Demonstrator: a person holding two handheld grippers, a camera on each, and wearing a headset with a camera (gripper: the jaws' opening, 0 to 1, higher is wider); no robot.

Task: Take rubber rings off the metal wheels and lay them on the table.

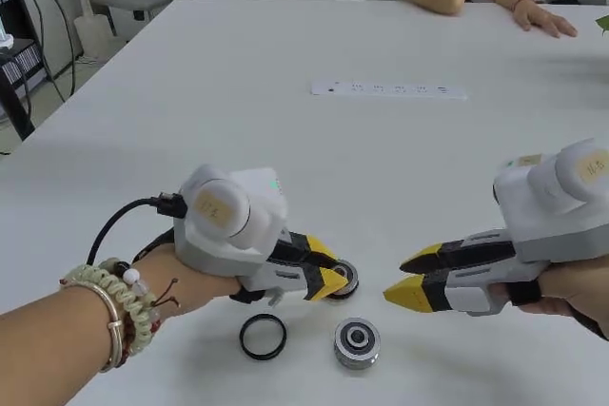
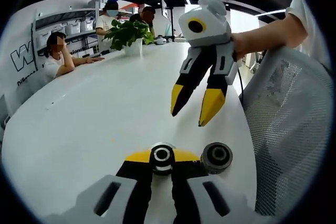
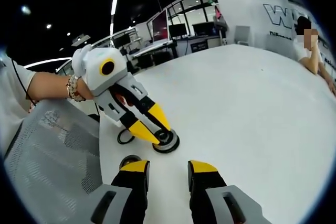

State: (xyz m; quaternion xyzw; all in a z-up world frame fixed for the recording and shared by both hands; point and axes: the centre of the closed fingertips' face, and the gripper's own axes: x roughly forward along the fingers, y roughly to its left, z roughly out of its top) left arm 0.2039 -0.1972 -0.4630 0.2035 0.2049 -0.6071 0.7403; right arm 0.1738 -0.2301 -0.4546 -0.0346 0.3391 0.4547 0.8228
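In the head view, a small dark-rimmed metal wheel [image 1: 344,279] was pinched on the white surface [image 1: 285,140] by the left gripper [image 1: 333,271]. In the left gripper view, the right gripper [image 2: 190,115] was seen spread just beyond the wheel. In the right gripper view, the wheel lay straight ahead of that gripper's jaws.

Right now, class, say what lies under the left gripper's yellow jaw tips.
A metal wheel, clamped by the left gripper and resting on the table. The jaws cover its sides.
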